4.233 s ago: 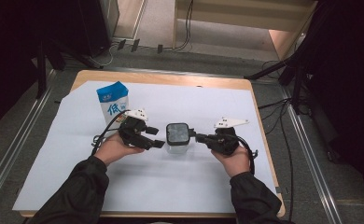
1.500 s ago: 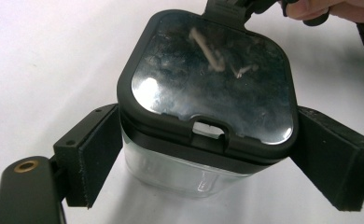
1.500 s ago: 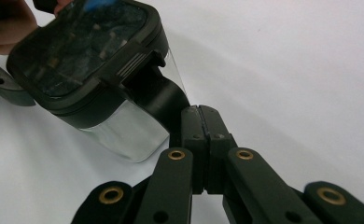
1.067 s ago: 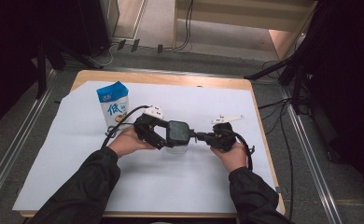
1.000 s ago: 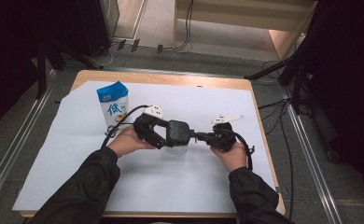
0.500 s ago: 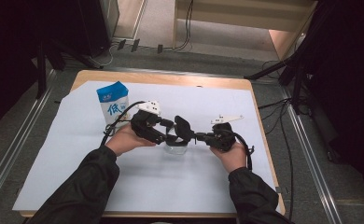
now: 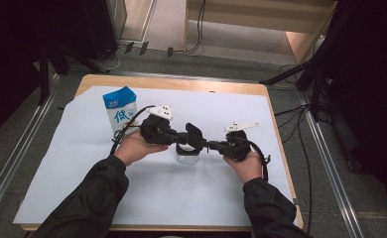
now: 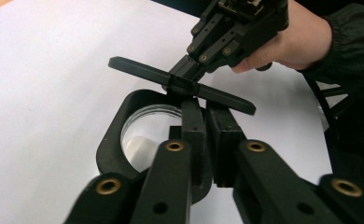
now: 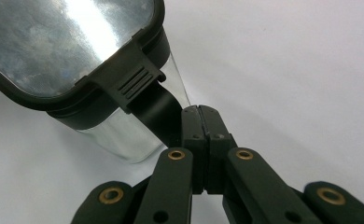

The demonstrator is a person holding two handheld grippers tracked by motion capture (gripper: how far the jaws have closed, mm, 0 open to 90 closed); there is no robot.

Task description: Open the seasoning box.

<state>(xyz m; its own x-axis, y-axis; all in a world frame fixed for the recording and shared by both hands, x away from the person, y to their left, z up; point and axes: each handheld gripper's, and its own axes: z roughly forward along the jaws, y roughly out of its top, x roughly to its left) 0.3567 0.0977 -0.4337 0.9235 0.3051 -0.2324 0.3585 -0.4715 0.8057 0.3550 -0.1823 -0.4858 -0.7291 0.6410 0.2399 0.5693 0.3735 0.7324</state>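
Between my two grippers, the left gripper (image 8: 203, 135) clamped on the lid (image 8: 180, 85)'s clasp, the right gripper (image 9: 199, 116) clamped on its tab, I judge uneven pulling could tip the glass container (image 7: 187, 156).

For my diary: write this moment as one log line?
left gripper: jaws just closed on black rim | right gripper: shut on lid tab | clear container: on table

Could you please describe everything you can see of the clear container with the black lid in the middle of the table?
The container is a small clear box with rounded corners, standing on the white sheet near the table's middle. A black collar rings its open mouth. The black-rimmed lid, with a clear panel, is flipped up and tilted. The right gripper is shut on the lid's black strap beside a ribbed tab. The left gripper is shut on the collar. The inside looks empty.
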